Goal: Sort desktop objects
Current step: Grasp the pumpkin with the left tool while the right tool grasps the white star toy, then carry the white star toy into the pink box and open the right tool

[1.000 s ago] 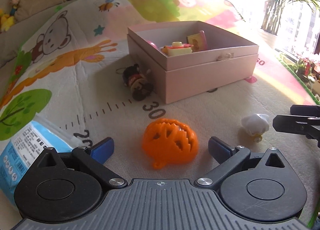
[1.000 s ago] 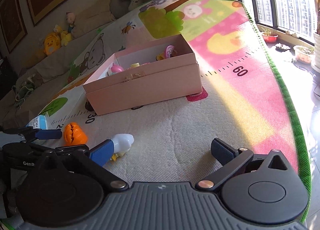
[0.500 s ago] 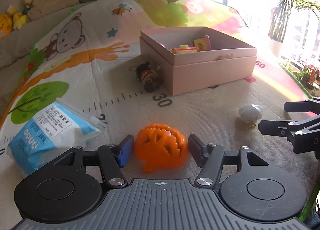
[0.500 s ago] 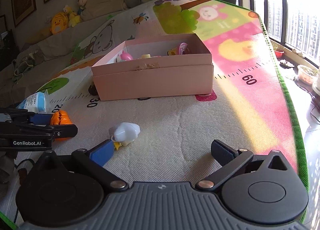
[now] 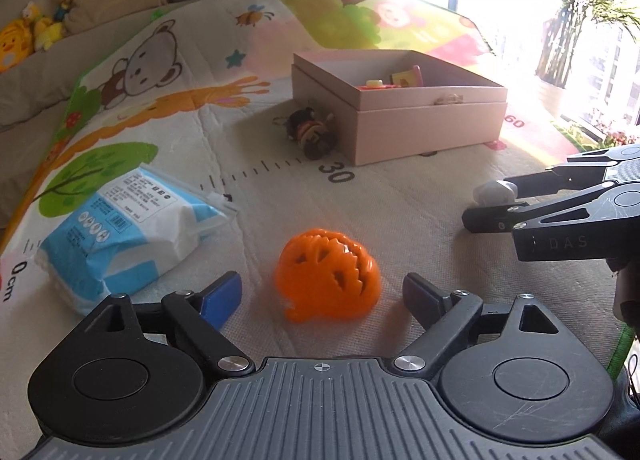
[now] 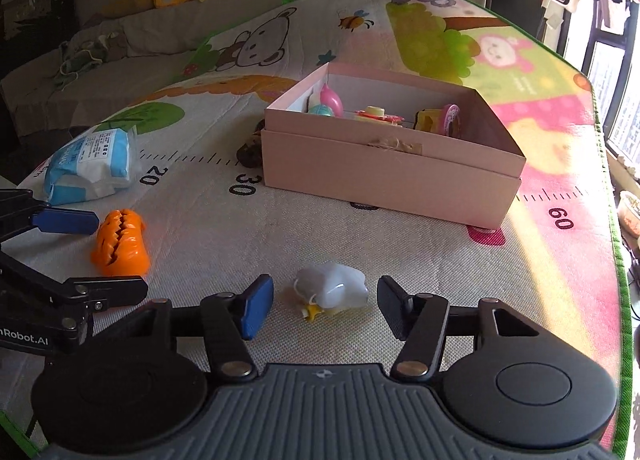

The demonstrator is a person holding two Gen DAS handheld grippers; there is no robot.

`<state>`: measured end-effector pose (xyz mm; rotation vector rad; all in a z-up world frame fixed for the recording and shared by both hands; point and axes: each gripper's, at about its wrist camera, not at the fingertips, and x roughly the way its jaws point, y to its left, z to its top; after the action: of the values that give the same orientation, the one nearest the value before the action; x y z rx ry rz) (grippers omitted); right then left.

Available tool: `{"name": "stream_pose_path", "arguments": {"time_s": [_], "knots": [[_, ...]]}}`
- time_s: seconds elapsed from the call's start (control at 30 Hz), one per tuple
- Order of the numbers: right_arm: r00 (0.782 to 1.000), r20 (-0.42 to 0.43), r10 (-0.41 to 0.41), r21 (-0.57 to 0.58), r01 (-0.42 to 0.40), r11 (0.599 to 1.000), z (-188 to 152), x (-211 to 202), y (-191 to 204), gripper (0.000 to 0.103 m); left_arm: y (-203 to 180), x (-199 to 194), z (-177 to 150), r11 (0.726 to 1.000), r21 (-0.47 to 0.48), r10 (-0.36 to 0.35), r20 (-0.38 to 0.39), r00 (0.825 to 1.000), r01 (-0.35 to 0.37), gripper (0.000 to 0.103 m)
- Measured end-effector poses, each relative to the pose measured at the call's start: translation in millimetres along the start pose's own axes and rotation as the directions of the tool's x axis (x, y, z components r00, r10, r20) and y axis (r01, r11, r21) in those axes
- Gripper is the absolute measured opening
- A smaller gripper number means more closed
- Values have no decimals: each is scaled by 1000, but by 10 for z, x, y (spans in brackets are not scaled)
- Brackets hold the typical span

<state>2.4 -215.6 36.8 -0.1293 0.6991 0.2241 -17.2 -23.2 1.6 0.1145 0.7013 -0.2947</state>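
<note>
Straddling the pumpkin [image 5: 327, 274] with the left gripper [image 5: 322, 298], jaws opening, pads clear of it on both sides, nothing gripped. Straddling the white toy [image 6: 332, 291] with the right gripper [image 6: 325, 310], jaws closing, pads not yet touching it. Both toys lying on the mat [image 6: 400, 252], well short of the pink box [image 6: 384, 176], which is already holding several small toys.

Judging the step as two pickups for the box: centring each toy between the pads before squeezing, closing on the pumpkin's solid flanks rather than its cut-outs, taking the white toy across its rounded body and not its small yellow tip, then lifting straight up.

Reading "20", "30" and "60" on the mat's ruler, "0cm" at its start beside the blue-and-white pack [image 5: 120, 236]; part of "Robot.AI" and "DAS" on the gripper bodies; pack print too small to read.
</note>
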Motion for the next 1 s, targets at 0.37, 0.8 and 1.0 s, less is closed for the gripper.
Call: {"name": "stream_pose_path", "arguments": {"time_s": [0.37,0.8,1.0], "knots": [[999,-28,23,2,-23,1000,27,-37,-17,38,-115,123,113,1000,19,-12,7,1000,12,76],[992,103,67,23,-69,997,364,-767,-355,38,-207,-148,428,994,72,-83,53,995,79,24],[970,243,-4,5,3,1000,832,-1033,-599,38,-100,-205,810,998,52,-50,154,987,42,25]]}}
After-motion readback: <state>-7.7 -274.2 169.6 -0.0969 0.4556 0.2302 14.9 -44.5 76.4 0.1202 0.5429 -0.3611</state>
